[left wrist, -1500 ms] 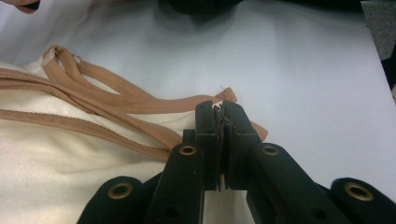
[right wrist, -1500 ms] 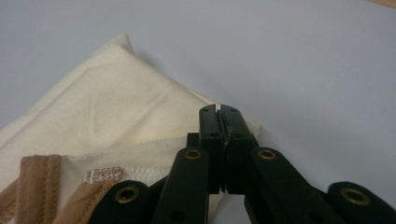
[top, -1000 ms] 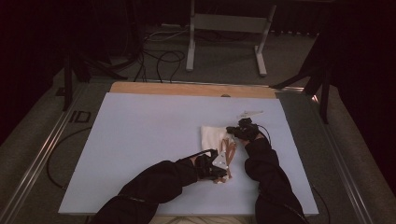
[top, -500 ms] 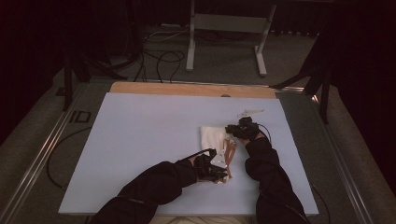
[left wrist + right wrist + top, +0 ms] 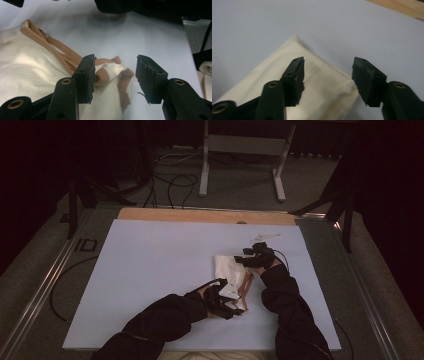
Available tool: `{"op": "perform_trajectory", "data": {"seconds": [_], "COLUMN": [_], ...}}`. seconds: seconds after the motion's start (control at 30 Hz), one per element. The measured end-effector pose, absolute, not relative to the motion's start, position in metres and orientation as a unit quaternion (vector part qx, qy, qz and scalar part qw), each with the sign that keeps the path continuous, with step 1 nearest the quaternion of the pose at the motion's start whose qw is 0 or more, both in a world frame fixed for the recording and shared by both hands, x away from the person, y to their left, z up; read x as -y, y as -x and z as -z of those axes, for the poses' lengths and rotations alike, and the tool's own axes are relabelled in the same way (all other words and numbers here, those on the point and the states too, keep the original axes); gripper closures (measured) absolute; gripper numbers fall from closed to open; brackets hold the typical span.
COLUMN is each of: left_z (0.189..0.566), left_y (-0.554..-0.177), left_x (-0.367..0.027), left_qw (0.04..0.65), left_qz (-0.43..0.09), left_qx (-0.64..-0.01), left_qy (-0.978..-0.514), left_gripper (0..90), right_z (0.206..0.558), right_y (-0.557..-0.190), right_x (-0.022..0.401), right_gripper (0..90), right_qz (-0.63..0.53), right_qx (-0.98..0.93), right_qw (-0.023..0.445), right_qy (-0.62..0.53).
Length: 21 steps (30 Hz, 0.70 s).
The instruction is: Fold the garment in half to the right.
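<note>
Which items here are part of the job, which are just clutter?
In the job:
- cream cloth bag with tan straps
- left gripper, jaws just opened, nothing between them
- right gripper, jaws just opened above the bag

Lying about:
- blue table mat
- wooden strip at the far edge
- metal stand and cables on the floor

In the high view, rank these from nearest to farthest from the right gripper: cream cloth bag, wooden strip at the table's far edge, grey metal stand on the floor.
From the right gripper:
1. Cream cloth bag, directly beside it on the blue board.
2. Wooden strip, along the table's far edge.
3. Grey metal stand, on the floor beyond the table.
</note>
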State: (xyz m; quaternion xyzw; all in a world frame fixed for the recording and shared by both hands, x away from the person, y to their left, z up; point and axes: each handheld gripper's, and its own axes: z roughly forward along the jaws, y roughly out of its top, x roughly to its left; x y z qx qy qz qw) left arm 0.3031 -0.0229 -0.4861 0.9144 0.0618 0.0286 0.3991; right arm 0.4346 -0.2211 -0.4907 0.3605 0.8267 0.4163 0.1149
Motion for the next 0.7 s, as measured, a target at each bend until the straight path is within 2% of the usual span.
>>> {"op": "perform_trajectory", "data": {"seconds": [0.17, 0.2, 0.27, 0.33, 0.4, 0.5, 0.6, 0.7], "left_z": [0.476, 0.471, 0.469, 0.467, 0.466, 0.466, 0.465, 0.463], "left_y": [-0.302, -0.302, -0.303, -0.302, -0.302, -0.301, -0.3, -0.3], "left_x": [0.012, 0.006, 0.001, -0.004, -0.009, -0.015, -0.027, -0.039], "left_qw": [0.425, 0.435, 0.44, 0.445, 0.444, 0.443, 0.454, 0.464], "left_qz": [-0.03, -0.028, -0.024, -0.028, -0.035, -0.049, -0.055, -0.056], "left_qx": [-0.072, -0.081, -0.081, -0.079, -0.08, -0.086, -0.098, -0.11], "left_qy": [-0.902, -0.896, -0.894, -0.892, -0.892, -0.891, -0.884, -0.877], "left_gripper": [35.9, 35.9, 28.2, 16.8, 13.6, 0.2, 0.1, 0.2], "right_z": [0.483, 0.481, 0.475, 0.472, 0.469, 0.466, 0.463, 0.462], "right_y": [-0.43, -0.429, -0.422, -0.417, -0.413, -0.406, -0.398, -0.387], "right_x": [0.217, 0.216, 0.212, 0.209, 0.208, 0.207, 0.209, 0.212], "right_gripper": [36.0, 35.5, 33.9, 32.9, 32.3, 32.5, 35.5, 43.1], "right_qz": [-0.42, -0.422, -0.427, -0.427, -0.431, -0.436, -0.442, -0.448], "right_qx": [-0.828, -0.829, -0.831, -0.834, -0.834, -0.835, -0.836, -0.837], "right_qw": [0.111, 0.108, 0.106, 0.105, 0.101, 0.101, 0.093, 0.082], "right_qy": [-0.354, -0.351, -0.34, -0.333, -0.328, -0.321, -0.312, -0.303]}}
